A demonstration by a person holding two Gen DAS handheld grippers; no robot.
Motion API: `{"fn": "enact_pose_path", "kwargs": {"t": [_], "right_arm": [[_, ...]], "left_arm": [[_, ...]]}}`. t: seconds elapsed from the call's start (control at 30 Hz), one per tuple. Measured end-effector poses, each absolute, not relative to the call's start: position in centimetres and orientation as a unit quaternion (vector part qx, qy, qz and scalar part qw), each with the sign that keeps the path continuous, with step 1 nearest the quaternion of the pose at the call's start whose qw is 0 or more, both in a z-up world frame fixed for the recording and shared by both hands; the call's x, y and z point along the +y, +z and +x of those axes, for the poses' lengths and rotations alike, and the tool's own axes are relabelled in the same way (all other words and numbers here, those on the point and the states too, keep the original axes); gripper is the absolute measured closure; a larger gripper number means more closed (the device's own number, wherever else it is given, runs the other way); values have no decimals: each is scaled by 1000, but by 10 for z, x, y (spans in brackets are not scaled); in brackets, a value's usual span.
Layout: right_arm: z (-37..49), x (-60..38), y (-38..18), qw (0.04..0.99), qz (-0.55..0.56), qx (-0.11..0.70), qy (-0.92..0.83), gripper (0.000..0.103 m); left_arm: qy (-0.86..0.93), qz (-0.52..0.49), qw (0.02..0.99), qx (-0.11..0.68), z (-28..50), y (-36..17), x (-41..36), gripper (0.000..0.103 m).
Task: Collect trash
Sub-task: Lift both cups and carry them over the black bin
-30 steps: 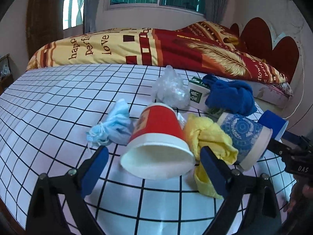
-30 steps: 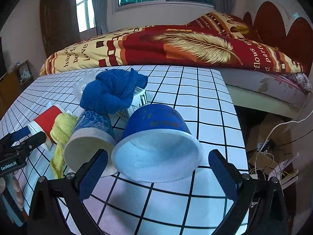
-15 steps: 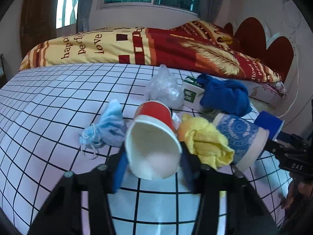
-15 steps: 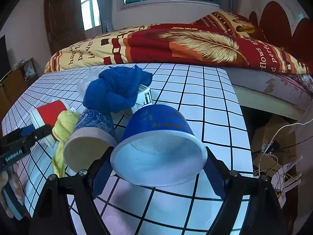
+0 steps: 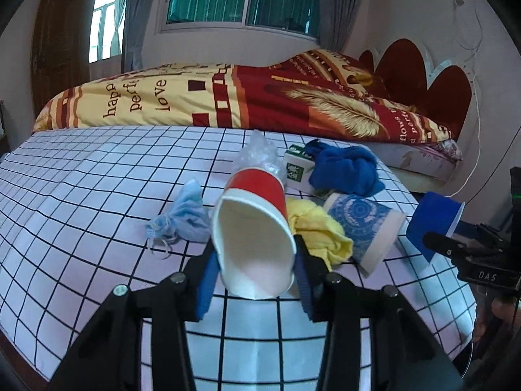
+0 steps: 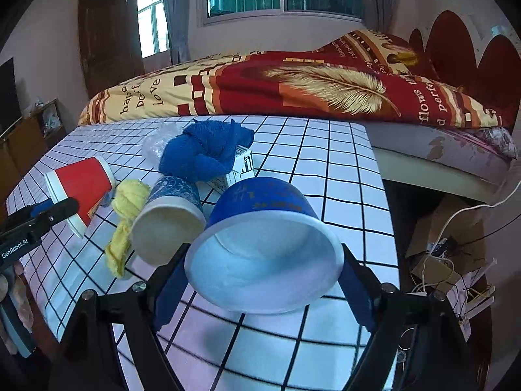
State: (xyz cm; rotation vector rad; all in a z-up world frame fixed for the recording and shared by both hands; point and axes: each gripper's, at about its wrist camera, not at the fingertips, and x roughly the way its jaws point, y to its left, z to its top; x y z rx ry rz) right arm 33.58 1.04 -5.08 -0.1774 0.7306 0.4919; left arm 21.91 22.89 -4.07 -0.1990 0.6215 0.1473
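Now the left hand-held gripper [image 5: 255, 277] clamps a red paper cup [image 5: 255, 224] by its rim, its jaws having just been closing onto it; the cup lies on its side, white mouth squeezed into a tall oval facing the camera, red wall with a white band at the lip. The right hand-held gripper [image 6: 263, 277] grips a blue paper bowl [image 6: 263, 244] the same way, pads pressed to either side of its wide white rim, pale inside showing, blue outside with faint yellow marks. Both seem lifted a little off the table [image 5: 81, 195], a white checked surface with black lines.

Between the two held things lie a blue patterned paper cup [image 5: 361, 228] on its side and a crumpled yellow cloth [image 5: 319, 231] touching it. Behind them sit a blue cloth [image 5: 345, 169], a small white and green carton [image 5: 294, 169] and a clear plastic bag [image 5: 257, 153]; a pale blue face mask [image 5: 185, 218] lies left of the red cup.

The table's right edge runs just beside the bowl, with a gap to the bed [image 6: 293, 91] and tangled cables [image 6: 439, 260] on the floor below. Its left half lies bare.
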Motion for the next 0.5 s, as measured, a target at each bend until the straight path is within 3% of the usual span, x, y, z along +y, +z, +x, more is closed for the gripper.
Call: {"fn": "enact_pose_path", "kwargs": {"t": [0.5], "right_arm": [[268,-37,-18,917,-75,326,219,17]], "left_arm": [[39,-80,952,291,174,-19,186,59]]}}
